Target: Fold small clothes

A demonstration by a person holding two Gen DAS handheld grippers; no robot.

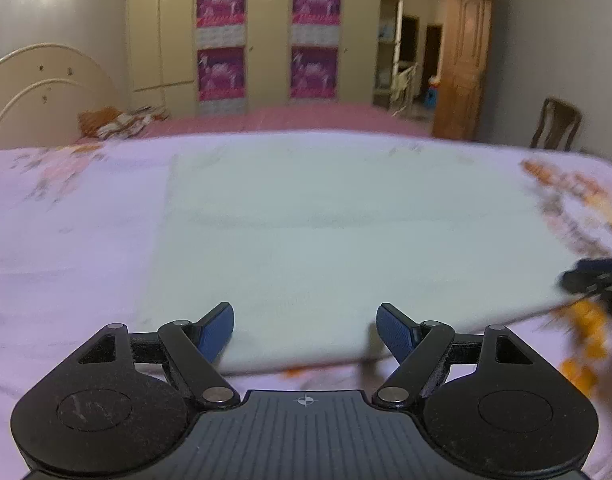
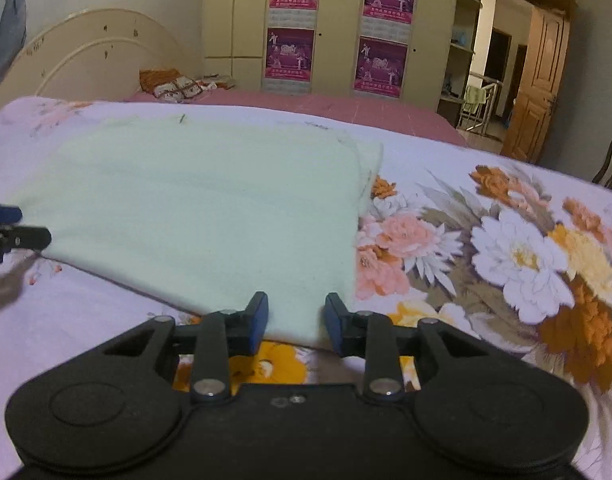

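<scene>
Your pale green cloth (image 2: pixel 194 208) lay flat on the floral bedsheet (image 2: pixel 506 248), long axis running left-right across mid-frame, your left tongs (image 1: pixel 305 332) spread wide, right tongs (image 2: pixel 296 320) spread at its near corner.

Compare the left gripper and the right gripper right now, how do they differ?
The left gripper is spread wider; the right gripper has a narrower gap. The left sits over the pale green cloth near its front edge; the right straddles the cloth's near corner. Both are open, gripping nothing.
</scene>
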